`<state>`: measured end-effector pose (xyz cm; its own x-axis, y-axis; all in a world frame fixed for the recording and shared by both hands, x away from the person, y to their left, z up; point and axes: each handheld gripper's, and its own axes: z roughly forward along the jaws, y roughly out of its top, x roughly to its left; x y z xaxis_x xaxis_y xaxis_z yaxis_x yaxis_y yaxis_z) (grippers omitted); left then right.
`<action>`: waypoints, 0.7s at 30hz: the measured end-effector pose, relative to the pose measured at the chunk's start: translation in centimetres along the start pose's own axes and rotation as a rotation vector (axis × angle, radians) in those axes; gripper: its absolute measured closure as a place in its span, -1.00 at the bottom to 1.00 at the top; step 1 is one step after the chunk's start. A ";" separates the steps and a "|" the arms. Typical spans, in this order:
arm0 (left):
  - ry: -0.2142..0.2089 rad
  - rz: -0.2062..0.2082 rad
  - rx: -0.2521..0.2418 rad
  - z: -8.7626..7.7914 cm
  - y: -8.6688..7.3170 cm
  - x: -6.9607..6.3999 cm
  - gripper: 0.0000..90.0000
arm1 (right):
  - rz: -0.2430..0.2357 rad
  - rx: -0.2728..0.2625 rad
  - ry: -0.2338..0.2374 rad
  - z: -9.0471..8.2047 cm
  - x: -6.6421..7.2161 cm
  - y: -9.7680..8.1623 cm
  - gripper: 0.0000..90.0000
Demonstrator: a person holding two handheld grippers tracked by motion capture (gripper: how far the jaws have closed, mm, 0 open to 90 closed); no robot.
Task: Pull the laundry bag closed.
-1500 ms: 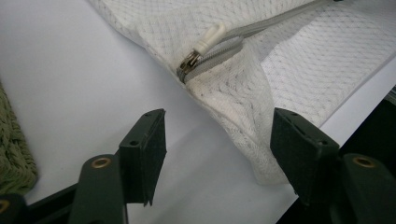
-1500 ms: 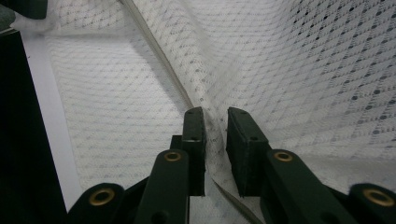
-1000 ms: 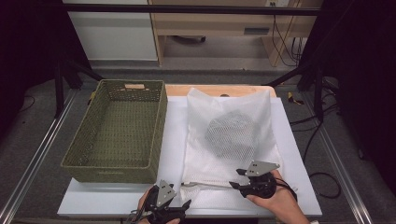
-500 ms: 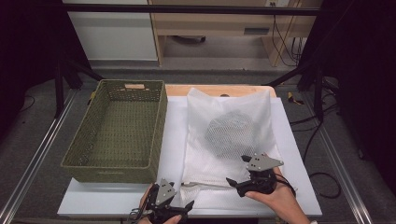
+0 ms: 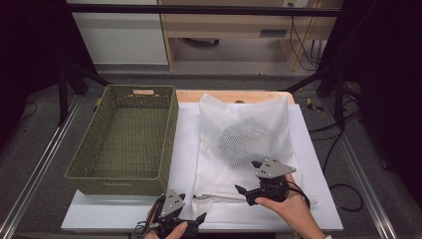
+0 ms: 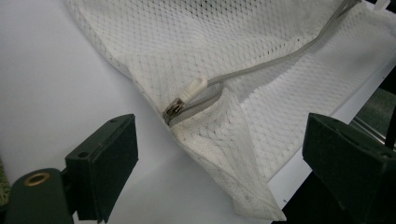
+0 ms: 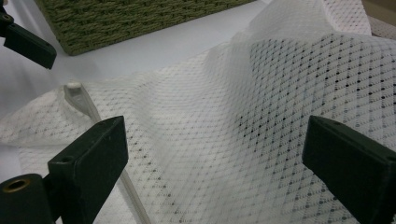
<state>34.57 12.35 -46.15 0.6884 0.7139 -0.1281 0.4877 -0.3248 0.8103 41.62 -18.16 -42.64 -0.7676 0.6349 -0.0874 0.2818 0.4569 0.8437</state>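
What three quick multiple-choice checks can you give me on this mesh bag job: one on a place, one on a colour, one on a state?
1. Where does the basket stand?
A. To the left of the mesh bag, in the high view
B. On top of the bag
C. To the right of the bag

2. What colour is the basket?
A. Red
B. Olive green
C. Blue

3. How do the jaws of the left gripper stand?
A. Shut on the zipper pull
B. Shut on the basket rim
C. Open, apart from the zipper pull

Answers:
1 A, the high view shows the basket at the left and the bag beside it on the white board.
2 B, its weave is olive green.
3 C, the left gripper view shows both pads wide apart, with the pull lying ahead, untouched.
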 end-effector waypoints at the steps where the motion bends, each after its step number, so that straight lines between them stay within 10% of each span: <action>1: -0.001 0.002 0.003 -0.1 0.0 0.0 -0.77 | -0.001 0.001 -0.002 -0.1 0.0 -0.1 -0.83; 21: -0.118 -0.070 0.101 0.7 0.0 2.0 -0.51 | 0.009 0.030 -0.006 0.1 -0.1 -0.8 -0.81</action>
<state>36.33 13.31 -46.81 0.7060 0.6614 -0.2532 0.5841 -0.3417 0.7363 41.53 -18.52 -43.41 -0.7617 0.6425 -0.0835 0.3059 0.4701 0.8279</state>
